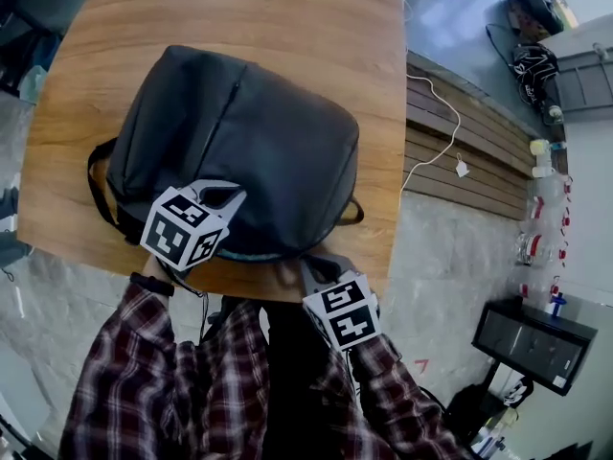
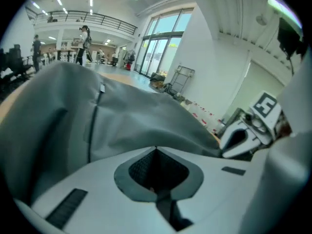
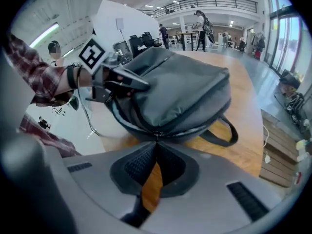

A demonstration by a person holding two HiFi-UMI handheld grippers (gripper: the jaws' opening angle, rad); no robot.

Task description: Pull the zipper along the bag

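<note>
A dark grey backpack [image 1: 249, 132] lies on the wooden table [image 1: 287, 17], its zipped edge toward me. My left gripper [image 1: 235, 197] rests on the bag's near left top, and its jaws are shut on a fold of the grey fabric [image 2: 122, 121]. The right gripper view shows that left gripper [image 3: 144, 86] pressed against the bag [image 3: 180, 91]. My right gripper [image 1: 306, 262] sits at the bag's near edge. Its jaws [image 3: 156, 141] are shut on the small metal zipper pull [image 3: 156, 135], which sits on the dark zipper track [image 3: 200, 115].
A carry strap [image 3: 219, 133] loops off the bag's right side and another strap [image 1: 96, 190] off its left. The table's near edge [image 1: 239, 281] is just under both grippers. A white cable [image 1: 436, 132] lies on a slatted bench to the right, and a black box [image 1: 532, 343] stands lower right.
</note>
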